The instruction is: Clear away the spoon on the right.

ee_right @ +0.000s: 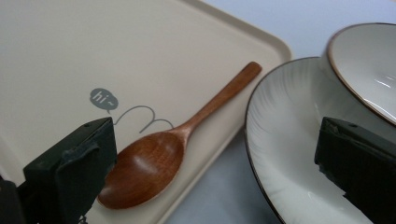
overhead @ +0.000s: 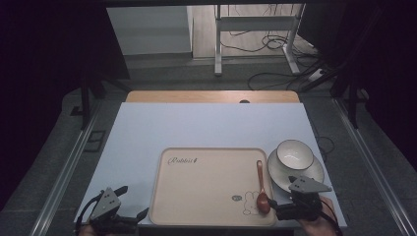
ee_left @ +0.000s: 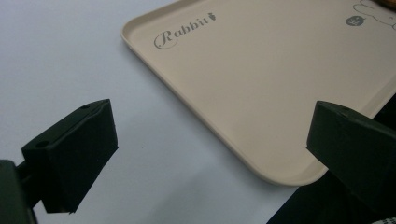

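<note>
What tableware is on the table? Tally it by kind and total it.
Tray: 1
Wooden spoon: 1
Saucer: 1
Bowl: 1
Total: 4

The table [overhead: 206, 123] is seen from high above, from the near side, looking forward and down. The tray [overhead: 211, 187] is seen whole here, with the floor at 12 o'clock.

The left gripper [ee_left: 210, 144] view is taken very close and low over the table. The tray's near corner [ee_left: 299, 172] is seen towards 4 o'clock.

The right gripper [ee_right: 212, 154] view is taken just as close. The spoon [ee_right: 159, 158] lies at 7 o'clock and the plate [ee_right: 280, 140] at 3 o'clock.

The tray is shared by all three views.
</note>
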A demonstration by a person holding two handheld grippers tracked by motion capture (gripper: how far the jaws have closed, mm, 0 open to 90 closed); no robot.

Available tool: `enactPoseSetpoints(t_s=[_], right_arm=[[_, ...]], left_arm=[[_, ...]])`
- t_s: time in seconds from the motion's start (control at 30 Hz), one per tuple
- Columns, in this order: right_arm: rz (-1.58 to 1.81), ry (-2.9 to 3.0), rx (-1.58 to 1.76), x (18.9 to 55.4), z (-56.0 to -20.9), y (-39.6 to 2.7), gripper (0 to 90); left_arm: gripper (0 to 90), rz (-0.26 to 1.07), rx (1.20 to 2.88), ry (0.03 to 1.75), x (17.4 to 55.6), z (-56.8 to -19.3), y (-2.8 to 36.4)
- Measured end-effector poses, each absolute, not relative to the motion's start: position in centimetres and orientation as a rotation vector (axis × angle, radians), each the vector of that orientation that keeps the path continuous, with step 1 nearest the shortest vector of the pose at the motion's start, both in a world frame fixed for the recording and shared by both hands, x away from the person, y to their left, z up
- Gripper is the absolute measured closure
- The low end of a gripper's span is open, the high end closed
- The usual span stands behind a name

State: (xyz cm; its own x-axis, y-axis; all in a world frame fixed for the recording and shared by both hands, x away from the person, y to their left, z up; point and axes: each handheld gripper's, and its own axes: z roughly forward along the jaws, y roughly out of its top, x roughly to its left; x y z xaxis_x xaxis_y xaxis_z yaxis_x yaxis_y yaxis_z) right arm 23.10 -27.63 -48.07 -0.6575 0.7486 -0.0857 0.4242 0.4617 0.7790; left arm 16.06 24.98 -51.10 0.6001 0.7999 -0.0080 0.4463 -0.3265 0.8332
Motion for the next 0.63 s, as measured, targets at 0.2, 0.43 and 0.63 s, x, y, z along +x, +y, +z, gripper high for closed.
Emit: enactPoseSetpoints(t_s=[0.2, 0.43, 0.63], right_arm=[[1.080, 2.270, 1.009, 22.5, -48.3, -28.6, 0.0], [1.060, 2.282, 1.030, 22.0, -49.1, -29.5, 0.0], [1.027, 2.311, 1.020, 22.0, -49.6, -29.5, 0.0]], left_arm=[[1.4, 0.521, 1.968, 0.990, 16.0, -51.1, 25.0], [1.5, 0.521, 1.966, 0.991, 16.0, -51.1, 25.0], [1.4, 0.521, 1.969, 0.991, 16.1, -51.1, 24.9]])
